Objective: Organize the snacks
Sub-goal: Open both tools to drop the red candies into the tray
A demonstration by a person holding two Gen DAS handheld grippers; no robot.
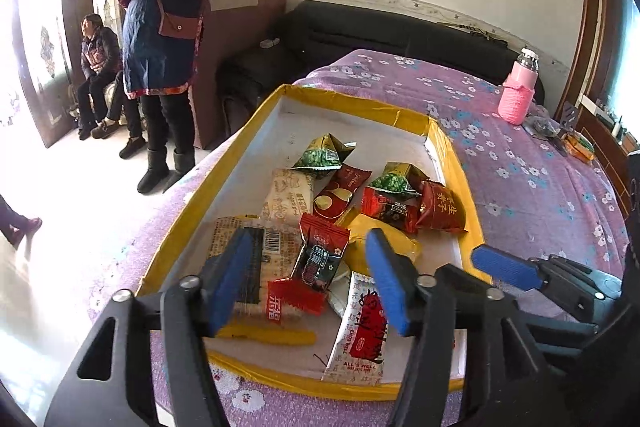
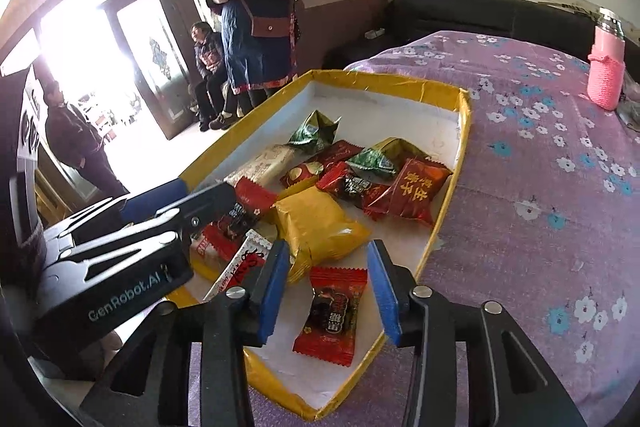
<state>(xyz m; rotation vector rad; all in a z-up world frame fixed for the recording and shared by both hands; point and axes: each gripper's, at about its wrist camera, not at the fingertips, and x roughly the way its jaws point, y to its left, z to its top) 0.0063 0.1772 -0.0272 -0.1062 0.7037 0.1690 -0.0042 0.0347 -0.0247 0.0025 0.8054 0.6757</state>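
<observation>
The left gripper is angled down over the near end of the shallow yellow-rimmed box, its jaws parted with nothing pinched; a red-and-black sweet lies loose below the gap. The right gripper is tilted likewise, jaws spread and not pressing the red wrapper lying between them. The remaining snacks are heaped mid-box. The far end of the box is left bare. The purple flowered cloth stretches free to a pink bottle.
</observation>
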